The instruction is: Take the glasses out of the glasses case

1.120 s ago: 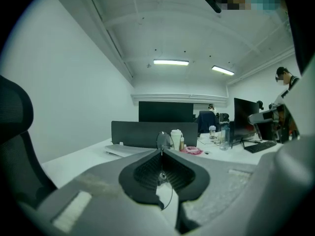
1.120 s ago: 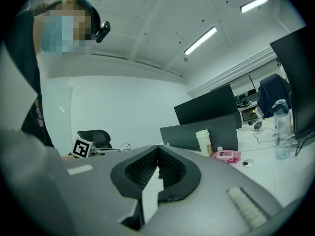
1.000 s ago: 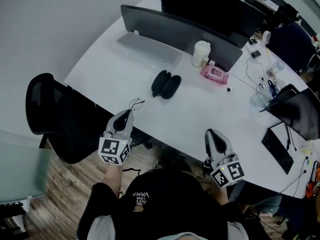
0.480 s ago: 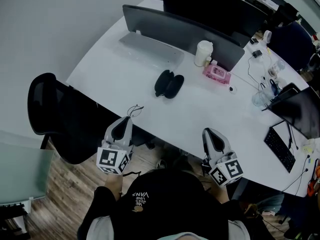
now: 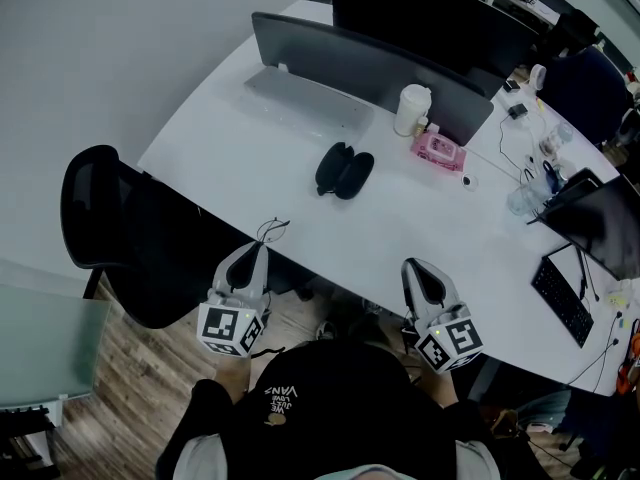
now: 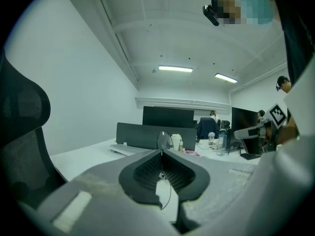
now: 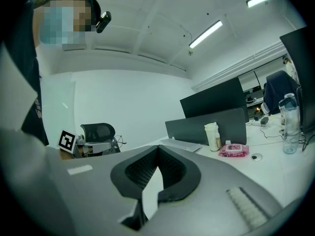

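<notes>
**Glasses out of the case, pinched in our left tool**

We hold the left tool [image 5: 260, 249] with its jaws pressed together on the glasses [image 5: 272, 230], a thin wire pair. In the left gripper view one round lens stands up just past the closed tips, and a loop of the frame hangs below them. The glasses case [image 5: 345, 170] lies open on the white surface [image 5: 240, 158], its two dark halves side by side. The glasses are well apart from the case, on our side of it and to its left, about at the near edge of the surface.

Our right tool [image 5: 411, 266] is on our side of the case too, to its right, off the near edge. Its jaws are closed tip to tip with nothing between them.

Beyond the case a pale cup [image 5: 411, 110] stands in front of a grey divider panel [image 5: 340, 53]. A pink packet [image 5: 438, 150] lies just beside the cup, to the right of the case. A black office chair [image 5: 105, 223] stands well to the left of the case, off the surface and near our left tool.
</notes>
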`<state>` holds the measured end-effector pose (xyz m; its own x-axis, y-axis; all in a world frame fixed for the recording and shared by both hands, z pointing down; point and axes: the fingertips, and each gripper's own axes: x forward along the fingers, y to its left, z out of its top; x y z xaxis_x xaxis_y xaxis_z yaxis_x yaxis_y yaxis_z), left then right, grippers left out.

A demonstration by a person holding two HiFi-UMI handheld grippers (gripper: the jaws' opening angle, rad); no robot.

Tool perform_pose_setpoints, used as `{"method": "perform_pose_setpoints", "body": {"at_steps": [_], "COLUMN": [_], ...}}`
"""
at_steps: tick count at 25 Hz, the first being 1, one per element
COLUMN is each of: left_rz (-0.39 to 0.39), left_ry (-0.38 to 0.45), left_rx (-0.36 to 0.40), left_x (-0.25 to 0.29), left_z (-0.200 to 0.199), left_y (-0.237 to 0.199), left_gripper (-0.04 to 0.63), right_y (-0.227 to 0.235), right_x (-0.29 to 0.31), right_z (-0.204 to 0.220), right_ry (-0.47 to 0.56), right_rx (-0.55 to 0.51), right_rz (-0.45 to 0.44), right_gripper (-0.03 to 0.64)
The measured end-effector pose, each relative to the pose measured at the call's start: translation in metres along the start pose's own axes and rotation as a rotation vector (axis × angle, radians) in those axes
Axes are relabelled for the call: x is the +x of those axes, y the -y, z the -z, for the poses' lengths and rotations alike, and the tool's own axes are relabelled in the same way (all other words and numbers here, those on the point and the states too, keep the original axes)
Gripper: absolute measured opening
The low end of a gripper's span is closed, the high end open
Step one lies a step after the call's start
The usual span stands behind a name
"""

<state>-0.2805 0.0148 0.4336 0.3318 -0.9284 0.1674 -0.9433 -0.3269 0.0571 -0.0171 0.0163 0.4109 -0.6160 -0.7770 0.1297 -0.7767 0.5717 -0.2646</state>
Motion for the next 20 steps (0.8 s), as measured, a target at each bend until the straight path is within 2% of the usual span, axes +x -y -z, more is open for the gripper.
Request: {"method": "perform_pose_setpoints", "body": {"at_steps": [20], "left_rz": [0.003], "left_ry": [0.011], "left_rx": [-0.006], "left_x": [-0.0060], "left_z": [-0.0033], "left_y": [0.0024], "left_gripper": [0.008], "right_y": [-0.0019], "right_x": [-0.0025], "right_z": [0.0021], "right_ry": [0.000], "right_rx": [-0.001], "right_rz": [0.001], "right_gripper": [0.000]}}
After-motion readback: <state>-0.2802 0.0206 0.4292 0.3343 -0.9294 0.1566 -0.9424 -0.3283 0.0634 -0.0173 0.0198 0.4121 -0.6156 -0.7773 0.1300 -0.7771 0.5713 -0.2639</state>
